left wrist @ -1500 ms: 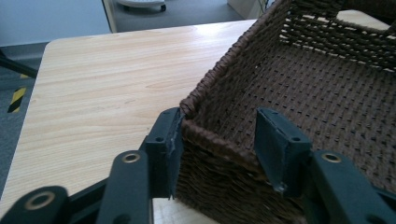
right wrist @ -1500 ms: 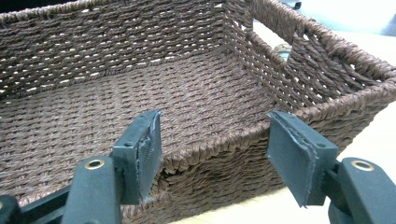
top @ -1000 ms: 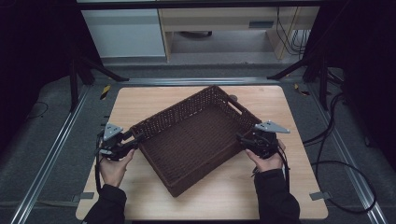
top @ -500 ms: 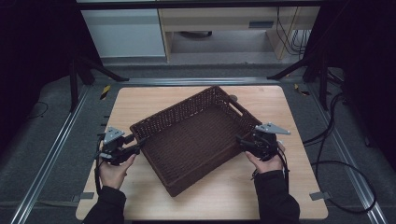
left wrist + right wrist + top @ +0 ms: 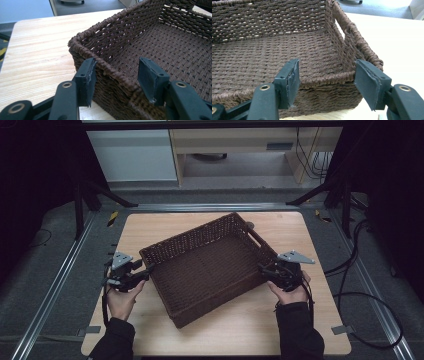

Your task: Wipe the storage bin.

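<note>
Two grippers flank one dark brown woven basket (image 5: 210, 265), which sits skewed near the middle of the wooden table (image 5: 300, 230). Over at nine o'clock, the left gripper (image 5: 146, 273) sits at the basket's near-left corner. In the left gripper view, its jaws straddle the braided rim (image 5: 117, 76): one pad outside the wall just beside the weave, the other inside and clear of it. They've just been opening, and nothing is pinched. Across the empty basket floor to three o'clock, the right gripper (image 5: 263, 269) meets the other end, just below the handle cutout (image 5: 340, 29). Its jaws stand wide, one pad over the rim, the other out past the corner, gripping nothing. Both hands rest on the tabletop.
</note>
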Tool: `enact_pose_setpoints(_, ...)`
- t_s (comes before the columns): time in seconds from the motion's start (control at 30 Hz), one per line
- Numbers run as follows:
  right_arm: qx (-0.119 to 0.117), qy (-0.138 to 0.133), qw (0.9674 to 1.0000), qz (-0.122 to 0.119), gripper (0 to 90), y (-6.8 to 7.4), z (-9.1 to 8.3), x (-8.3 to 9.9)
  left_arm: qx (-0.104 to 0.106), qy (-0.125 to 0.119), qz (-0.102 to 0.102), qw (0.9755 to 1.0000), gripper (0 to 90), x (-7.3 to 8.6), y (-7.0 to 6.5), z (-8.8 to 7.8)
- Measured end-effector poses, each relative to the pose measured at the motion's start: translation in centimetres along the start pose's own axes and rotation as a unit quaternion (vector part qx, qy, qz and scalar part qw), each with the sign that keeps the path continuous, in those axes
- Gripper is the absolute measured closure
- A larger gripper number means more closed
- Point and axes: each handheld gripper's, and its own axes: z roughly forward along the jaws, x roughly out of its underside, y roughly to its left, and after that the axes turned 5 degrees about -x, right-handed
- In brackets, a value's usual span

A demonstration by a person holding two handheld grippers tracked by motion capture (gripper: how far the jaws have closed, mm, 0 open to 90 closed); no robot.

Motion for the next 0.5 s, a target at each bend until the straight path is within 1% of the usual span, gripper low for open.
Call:
enact_pose_setpoints(0.07,-0.002,0.0,1.0,0.006,37.0,0.0,-0.1,0.1,0.007,-0.002,-0.001,1.0,46.2,0.2,-0.3,-0.6)
enact_pose_setpoints(0.13,-0.001,-0.001,1.0,0.006,36.9,0.2,-0.2,0.2,0.012,-0.003,0.006,0.9999,46.1,0.3,-0.7,-1.0)
enact_pose_setpoints(0.2,0.002,-0.001,1.0,0.005,36.9,0.4,-0.3,0.3,0.015,0.002,0.008,0.9999,46.1,0.5,-1.0,-1.0)
enact_pose_setpoints(0.27,0.001,0.001,1.0,0.004,36.9,0.4,-0.4,0.2,0.011,0.011,0.016,0.9998,46.5,0.6,-1.3,-0.6)
enact_pose_setpoints(0.33,-0.004,0.004,1.0,0.002,37.4,0.4,-0.5,0.1,0.007,0.009,0.015,0.9998,47.1,0.6,-1.2,-0.4)
enact_pose_setpoints(0.37,-0.007,0.005,1.0,0.0,39.3,0.3,-0.6,0.0,0.007,0.011,0.016,0.9998,48.4,0.5,-1.1,-0.4)
enact_pose_setpoints(0.4,-0.011,0.006,0.9999,-0.003,39.0,0.3,-0.9,-0.2,0.007,0.012,0.014,0.9998,48.9,0.5,-1.0,-0.3)
enact_pose_setpoints(0.5,-0.01,-0.01,0.9999,-0.01,39.8,-0.1,-1.5,-0.7,0.001,0.011,0.014,0.9998,50.2,0.4,-0.7,0.1)
